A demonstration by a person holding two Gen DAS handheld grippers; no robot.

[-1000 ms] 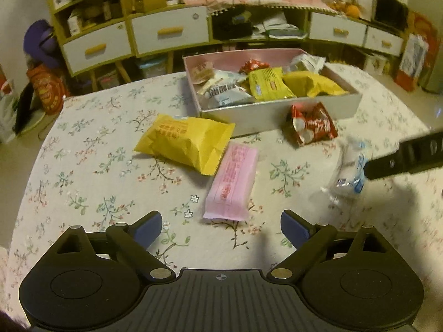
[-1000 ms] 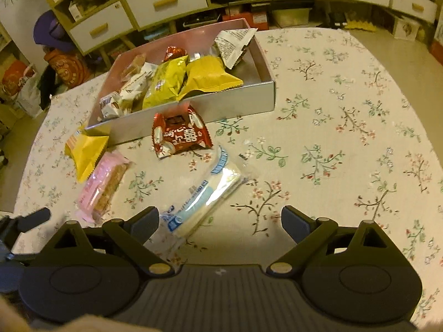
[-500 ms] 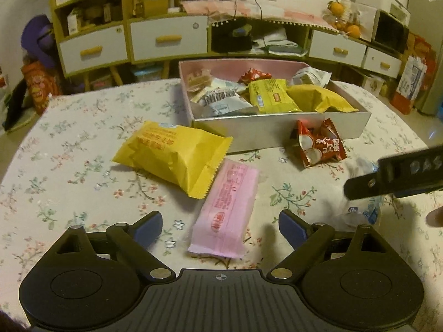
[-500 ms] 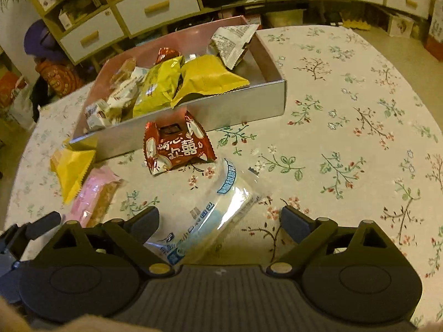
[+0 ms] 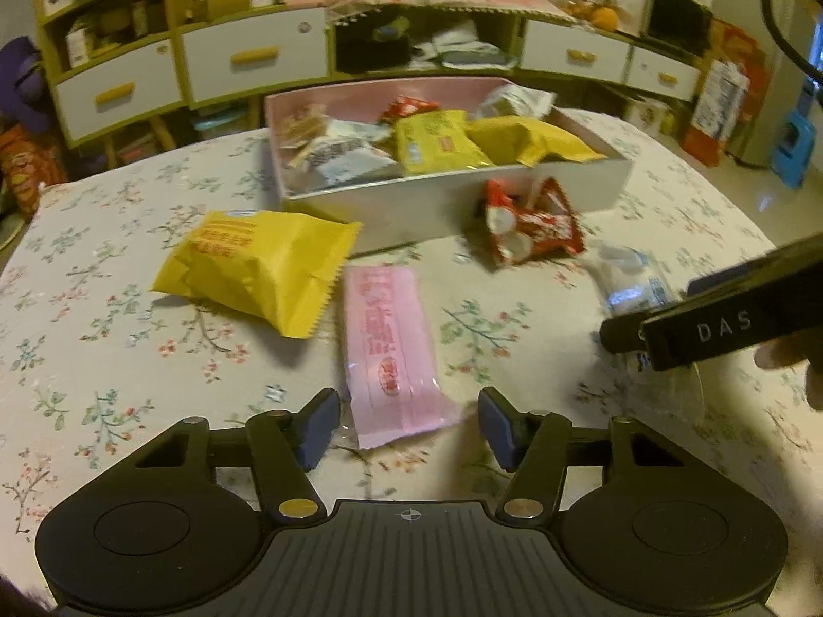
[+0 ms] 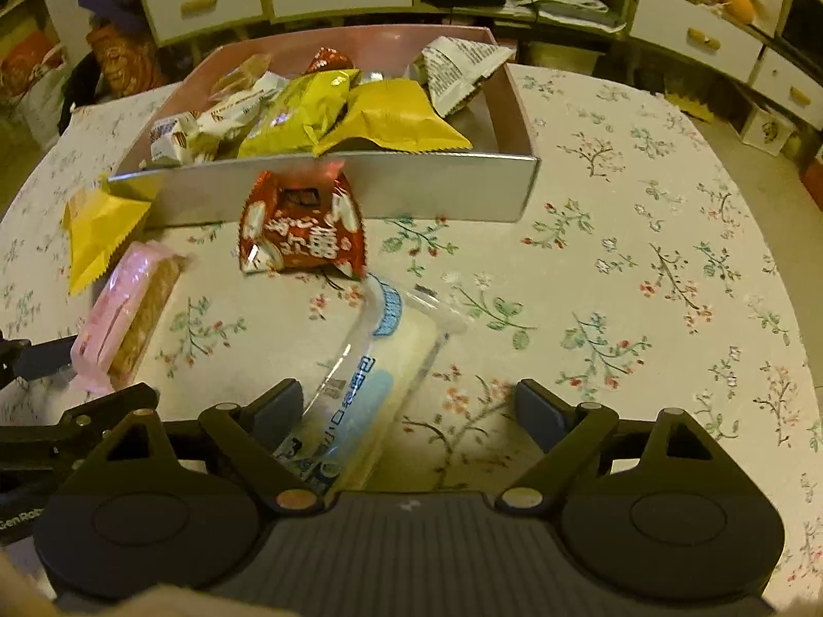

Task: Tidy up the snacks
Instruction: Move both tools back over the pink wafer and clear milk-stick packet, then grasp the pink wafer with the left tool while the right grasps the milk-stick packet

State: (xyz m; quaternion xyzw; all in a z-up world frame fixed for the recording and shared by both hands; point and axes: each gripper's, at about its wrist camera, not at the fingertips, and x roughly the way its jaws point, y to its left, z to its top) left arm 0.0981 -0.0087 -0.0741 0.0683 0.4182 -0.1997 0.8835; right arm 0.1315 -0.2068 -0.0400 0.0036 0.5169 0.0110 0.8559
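Pink wafer pack [image 5: 389,355] is lying between my closing left tongs [image 5: 409,429], untouched; my right tongs [image 6: 409,414], closing too, are hiding the clear pack's [image 6: 360,391] six-o'clock end.

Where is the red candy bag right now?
The crinkly red snack bag lies on the flowered tablecloth, against the front wall of the open cardboard box, just beyond the clear blue-printed packet.

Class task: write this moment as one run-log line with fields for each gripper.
left gripper: jaws closing around pink packet, not pressing | right gripper: jaws closing, clear packet between | box: partly filled
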